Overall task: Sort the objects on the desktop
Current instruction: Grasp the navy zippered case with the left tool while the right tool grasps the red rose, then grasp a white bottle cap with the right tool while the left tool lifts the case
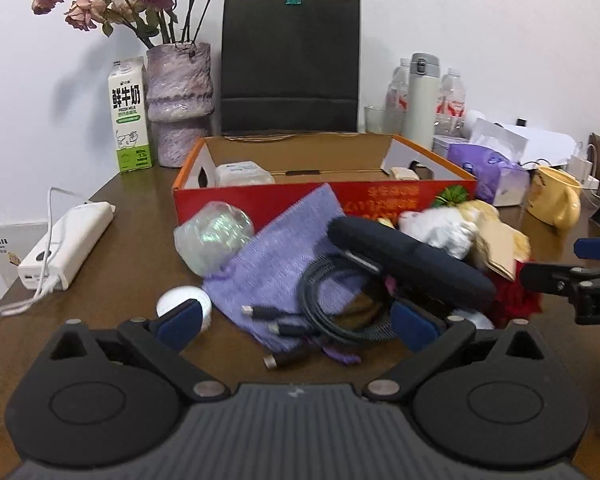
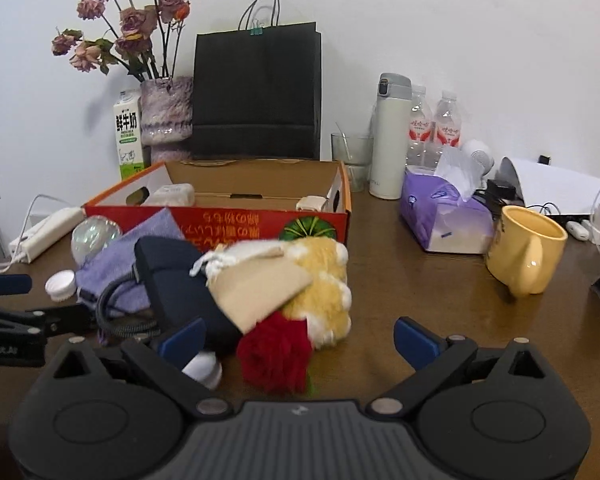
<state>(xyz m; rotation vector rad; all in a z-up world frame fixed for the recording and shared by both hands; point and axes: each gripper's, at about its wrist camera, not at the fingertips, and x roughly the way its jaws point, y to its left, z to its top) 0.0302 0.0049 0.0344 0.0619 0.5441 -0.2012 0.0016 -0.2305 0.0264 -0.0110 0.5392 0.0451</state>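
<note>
While I held both claws low over the desk (image 2: 440, 288), the unsorted things lay in one heap just in front of the red cardboard box (image 1: 260, 196). My left claw (image 1: 296, 322) stood wide and held nothing; its fingers were on both sides of the coiled black cable (image 1: 332, 304), which rested on the purple pouch (image 1: 284, 248). My right claw (image 2: 298, 340) was also wide and empty, with the red flower (image 2: 276, 356) between its fingers and the yellow plush toy (image 2: 328, 288) just behind. The dark case (image 2: 172, 284) leaned across the pile. I judged that the box stood open behind the heap so it could receive things; only a few small items were already inside.
</note>
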